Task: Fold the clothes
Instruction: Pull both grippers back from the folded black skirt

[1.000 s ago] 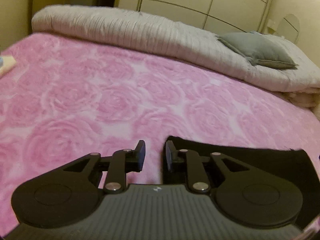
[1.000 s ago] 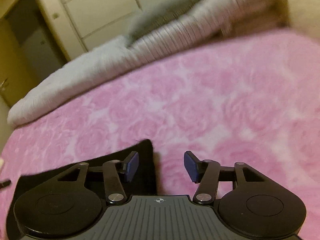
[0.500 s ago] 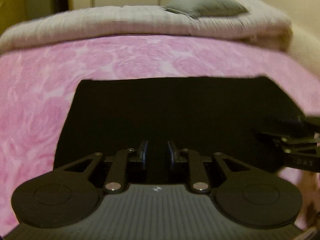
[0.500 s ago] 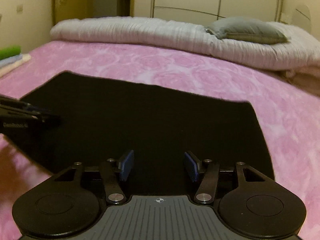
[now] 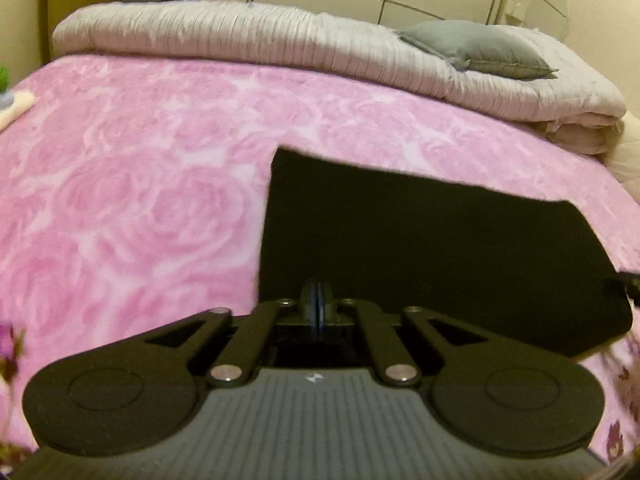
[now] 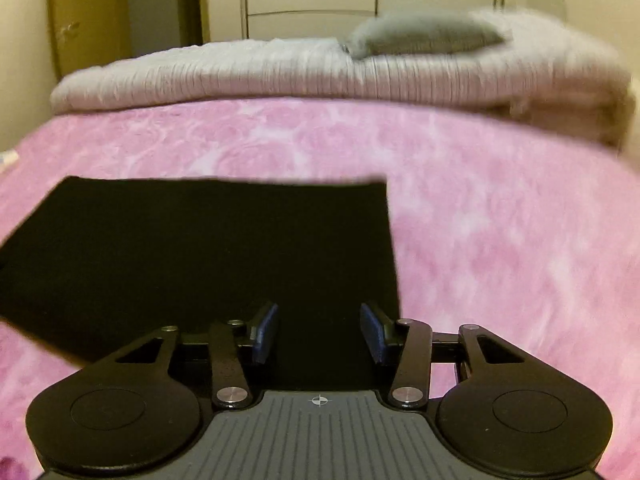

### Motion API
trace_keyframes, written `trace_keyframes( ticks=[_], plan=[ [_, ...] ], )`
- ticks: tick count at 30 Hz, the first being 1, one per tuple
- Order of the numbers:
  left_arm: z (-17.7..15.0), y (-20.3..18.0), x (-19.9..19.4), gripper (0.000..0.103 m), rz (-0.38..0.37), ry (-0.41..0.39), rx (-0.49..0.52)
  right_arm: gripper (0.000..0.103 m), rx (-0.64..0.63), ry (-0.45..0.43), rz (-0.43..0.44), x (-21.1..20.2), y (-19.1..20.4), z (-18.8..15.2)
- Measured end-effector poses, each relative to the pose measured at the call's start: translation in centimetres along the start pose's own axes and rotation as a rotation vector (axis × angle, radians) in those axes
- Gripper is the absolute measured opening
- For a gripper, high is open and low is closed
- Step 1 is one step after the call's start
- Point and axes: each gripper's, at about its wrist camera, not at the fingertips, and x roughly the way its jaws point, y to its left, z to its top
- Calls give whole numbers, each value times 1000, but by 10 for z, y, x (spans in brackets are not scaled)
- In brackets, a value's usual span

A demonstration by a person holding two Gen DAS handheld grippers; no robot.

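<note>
One black garment (image 5: 432, 252) lies flat on the pink bed (image 5: 140, 184): thin, limp, light; grip its near corners. Left hand-held gripper (image 5: 319, 307) is clamped shut at the near-left edge; whether cloth is pinched cannot be told. Right hand-held gripper (image 6: 319, 334) is closing, pads apart over the near-right corner, shown only in the right view.

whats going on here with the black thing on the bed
A person with a gripper in each hand is folding a black garment laid flat on a pink rose-patterned bedspread. The left gripper is at the garment's near edge with its jaws shut; whether cloth is pinched between them is too dark to tell. The right gripper is over the near right corner, its jaws closing, with black cloth between them but not yet pinched. A folded quilt and a grey pillow lie at the far end.
</note>
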Motion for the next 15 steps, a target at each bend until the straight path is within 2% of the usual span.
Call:
trace_keyframes(
  ticks=[4,7,9,10,11,13,15],
  plan=[
    [22,-8,24,5,-12,2,46,46,38,-38,34,24,-2,31],
    [30,-11,58,6,0,46,93,46,-7,1,-8,53,-6,35],
    [32,-11,71,6,0,47,113,46,-46,42,-45,76,-13,29],
    [34,-9,77,6,-2,46,117,50,-63,41,-71,83,-18,23],
    [37,-8,83,6,-4,45,120,63,-29,36,-72,86,-26,19],
    [40,-8,78,4,11,42,124,65,131,62,-38,87,-49,18],
    [43,-8,71,4,28,39,128,65,188,60,-35,77,-55,18]
  ],
)
